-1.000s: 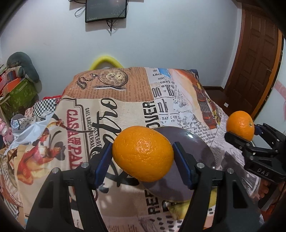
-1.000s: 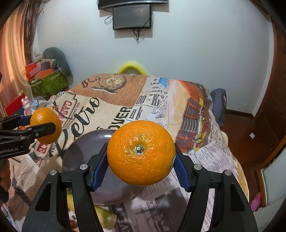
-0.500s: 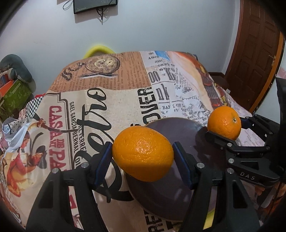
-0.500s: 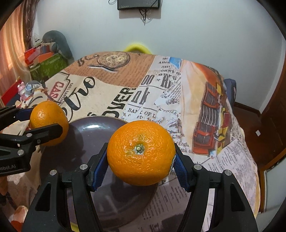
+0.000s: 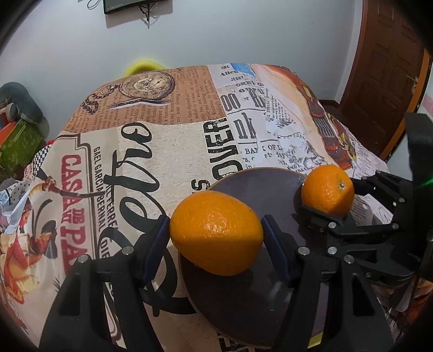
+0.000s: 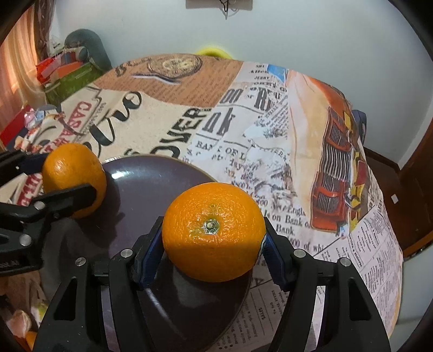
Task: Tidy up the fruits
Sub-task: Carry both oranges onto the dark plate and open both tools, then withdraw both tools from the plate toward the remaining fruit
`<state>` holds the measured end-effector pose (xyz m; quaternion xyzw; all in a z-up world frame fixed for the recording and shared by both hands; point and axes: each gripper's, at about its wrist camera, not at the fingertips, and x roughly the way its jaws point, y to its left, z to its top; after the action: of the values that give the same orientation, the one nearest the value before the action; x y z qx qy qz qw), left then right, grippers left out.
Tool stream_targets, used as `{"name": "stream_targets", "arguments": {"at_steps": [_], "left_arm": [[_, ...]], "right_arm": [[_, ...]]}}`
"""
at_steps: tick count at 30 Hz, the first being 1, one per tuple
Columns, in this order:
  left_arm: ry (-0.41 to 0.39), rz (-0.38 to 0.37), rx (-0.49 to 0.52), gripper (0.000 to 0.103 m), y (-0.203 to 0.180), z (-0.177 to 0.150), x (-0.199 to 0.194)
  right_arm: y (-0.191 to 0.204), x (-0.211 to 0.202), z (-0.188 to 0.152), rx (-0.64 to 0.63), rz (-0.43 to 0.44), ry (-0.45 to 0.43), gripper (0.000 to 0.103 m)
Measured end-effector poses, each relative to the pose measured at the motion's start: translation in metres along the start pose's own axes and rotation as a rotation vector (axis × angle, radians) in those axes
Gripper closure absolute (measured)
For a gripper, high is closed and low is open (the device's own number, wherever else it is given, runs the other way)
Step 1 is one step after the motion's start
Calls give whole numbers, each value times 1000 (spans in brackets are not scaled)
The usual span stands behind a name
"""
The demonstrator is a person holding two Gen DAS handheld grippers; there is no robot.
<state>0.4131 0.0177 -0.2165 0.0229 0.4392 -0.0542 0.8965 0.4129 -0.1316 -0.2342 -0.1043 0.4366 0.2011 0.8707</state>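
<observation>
The left gripper [image 5: 216,235] clamps an orange [image 5: 216,232] between its blue pads, above the near left edge of a dark plate [image 5: 259,306]; the right gripper [image 6: 213,241] grips a second orange [image 6: 213,231], stem end up, over the plate's right side. The plate sits on a newspaper-print tablecloth [image 5: 151,140]; whether either fruit touches it, I cannot tell.

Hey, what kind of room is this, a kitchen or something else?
Probably a lived-in room at home, not clearly a kitchen. A table draped in a newspaper-print cloth holds a dark plate, there is a wooden door, and a wall-mounted screen with dangling cables.
</observation>
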Motion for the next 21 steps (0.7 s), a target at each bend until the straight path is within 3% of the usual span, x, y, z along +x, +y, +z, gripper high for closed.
{"name": "stream_targets", "arguments": {"at_steps": [7,21], "left_arm": [[-38,-4,-15,25,2,2,-13],[-94,39,-8,24,4,-17,-79]], "right_arm": [[5,-9,-1,-22,-18,-15,39],[11,-78,-20,-6,-50,-97,36]]}}
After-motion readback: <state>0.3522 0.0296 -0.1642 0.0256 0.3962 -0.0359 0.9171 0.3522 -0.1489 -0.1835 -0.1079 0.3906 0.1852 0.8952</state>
